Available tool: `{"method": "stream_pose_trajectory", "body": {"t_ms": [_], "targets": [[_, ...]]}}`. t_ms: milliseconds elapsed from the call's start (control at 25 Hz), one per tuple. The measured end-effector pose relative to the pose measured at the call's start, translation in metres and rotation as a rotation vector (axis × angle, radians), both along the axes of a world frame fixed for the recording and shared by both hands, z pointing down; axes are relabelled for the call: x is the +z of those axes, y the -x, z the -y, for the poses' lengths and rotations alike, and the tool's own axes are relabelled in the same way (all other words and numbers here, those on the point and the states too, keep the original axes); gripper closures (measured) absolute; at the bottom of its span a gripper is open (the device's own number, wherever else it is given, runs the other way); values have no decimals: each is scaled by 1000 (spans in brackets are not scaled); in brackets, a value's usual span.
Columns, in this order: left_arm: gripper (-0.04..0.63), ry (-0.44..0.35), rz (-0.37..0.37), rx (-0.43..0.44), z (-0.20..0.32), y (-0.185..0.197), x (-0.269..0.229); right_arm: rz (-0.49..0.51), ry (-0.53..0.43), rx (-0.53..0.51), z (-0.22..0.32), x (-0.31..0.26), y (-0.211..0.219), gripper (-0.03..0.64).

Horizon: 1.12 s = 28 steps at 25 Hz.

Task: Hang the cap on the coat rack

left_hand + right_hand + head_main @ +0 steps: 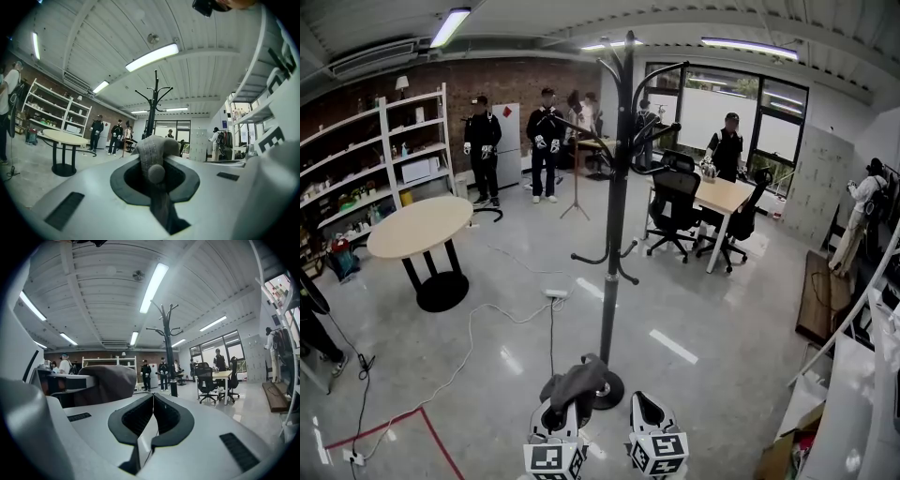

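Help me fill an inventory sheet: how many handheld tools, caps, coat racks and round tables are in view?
tools: 2, the left tool and the right tool
cap: 1
coat rack: 1
round table: 1
total: 5

The coat rack point(618, 187) stands between the round table point(420, 227) at left and the desk point(727, 195) at right.

Glossy grey floor point(516, 281); brick wall point(525, 80); white shelving point(412, 141); round table point(420, 227); desk point(727, 195); windows point(778, 131); ceiling strip lights point(450, 26).
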<state>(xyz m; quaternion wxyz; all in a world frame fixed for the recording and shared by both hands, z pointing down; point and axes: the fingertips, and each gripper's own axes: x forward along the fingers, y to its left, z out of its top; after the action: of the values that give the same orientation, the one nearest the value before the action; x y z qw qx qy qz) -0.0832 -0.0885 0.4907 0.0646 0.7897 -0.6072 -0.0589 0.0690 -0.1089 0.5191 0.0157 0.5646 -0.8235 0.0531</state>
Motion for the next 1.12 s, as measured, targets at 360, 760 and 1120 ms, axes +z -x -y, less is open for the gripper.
{"method": "stream_pose_trajectory", "body": {"t_ms": [360,760,1120], "targets": [[566,-1,-5,19,29,5,-2,-8,1,5,32,-4,11,606],[566,7,-17,28,43,19,-6,-26,31,24,40,-7,21,606],[566,14,-19,41,49,16,-4,-22,25,46,47,-9,14,606]]}}
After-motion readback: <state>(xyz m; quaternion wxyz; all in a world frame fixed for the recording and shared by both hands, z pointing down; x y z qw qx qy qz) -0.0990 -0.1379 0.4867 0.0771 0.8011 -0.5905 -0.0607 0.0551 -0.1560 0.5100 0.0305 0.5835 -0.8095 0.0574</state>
